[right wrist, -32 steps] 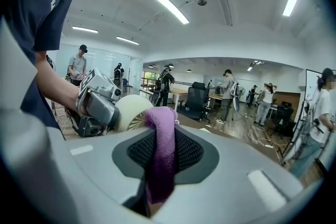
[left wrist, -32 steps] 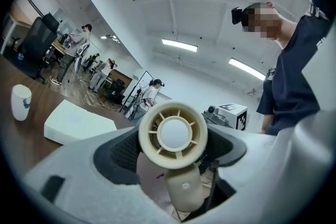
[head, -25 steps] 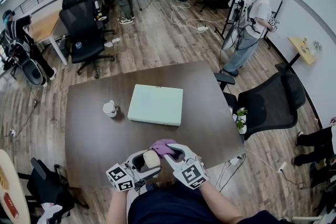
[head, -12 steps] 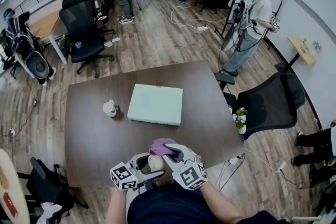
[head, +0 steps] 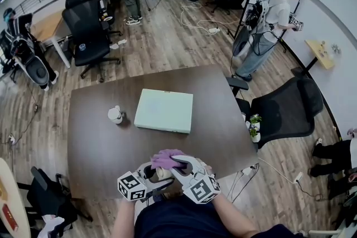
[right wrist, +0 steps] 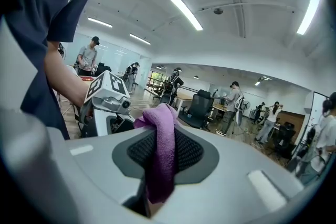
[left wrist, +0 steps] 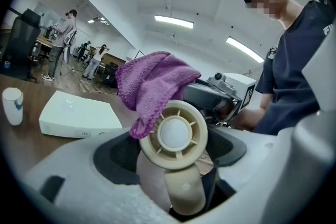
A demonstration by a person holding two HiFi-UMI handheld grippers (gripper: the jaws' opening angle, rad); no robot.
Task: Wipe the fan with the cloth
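A small cream hand-held fan (left wrist: 176, 134) stands upright in my left gripper (left wrist: 178, 168), whose jaws are shut on its handle. My right gripper (right wrist: 160, 160) is shut on a purple cloth (right wrist: 163, 139). The cloth (left wrist: 152, 81) lies over the top left of the fan's round grille and touches it. In the head view both grippers meet at the table's near edge, close to the person's body: the left gripper (head: 146, 175), the right gripper (head: 179, 167), and the cloth (head: 165, 158) on top between them. The fan is mostly hidden there.
A dark brown table (head: 95, 142) carries a pale flat box (head: 164, 111) at its middle and a white cup (head: 115, 115) to the box's left. A small potted plant (head: 255, 125) sits by the right edge. Office chairs and people stand beyond.
The purple cloth has slid left across the fan's head and now covers it in the head view. Both grippers have drifted slightly toward the person.
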